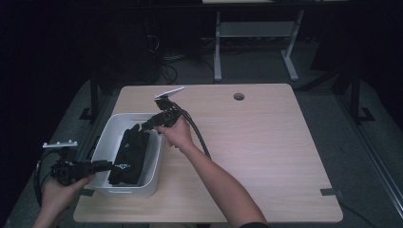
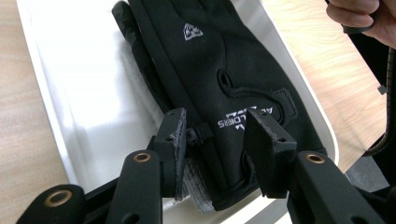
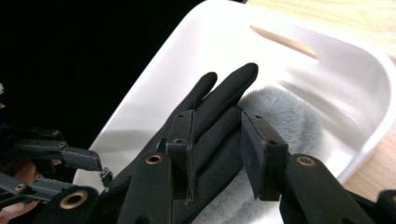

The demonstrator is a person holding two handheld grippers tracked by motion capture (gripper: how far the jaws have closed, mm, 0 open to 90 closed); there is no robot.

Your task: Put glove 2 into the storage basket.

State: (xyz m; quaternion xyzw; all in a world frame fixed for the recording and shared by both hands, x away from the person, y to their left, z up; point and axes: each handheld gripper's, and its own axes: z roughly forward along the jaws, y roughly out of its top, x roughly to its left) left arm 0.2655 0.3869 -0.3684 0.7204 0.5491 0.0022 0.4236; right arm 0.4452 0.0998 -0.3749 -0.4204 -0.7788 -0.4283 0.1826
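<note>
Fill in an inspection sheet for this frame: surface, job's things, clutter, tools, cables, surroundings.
Surface: light wooden table with a round hole near its far edge.
Job's things: black gloves with grey fleece lining lie in a white bin at the table's left edge.
Clutter: nothing seen.
Tools: left tool open, jaws astride a glove cuff; right tool open, jaws astride the glove fingers.
Cables: a black cable trails from the right tool along the forearm; another loops by the left hand.
Surroundings: dark room, a white desk frame behind, cables on the floor.
</note>
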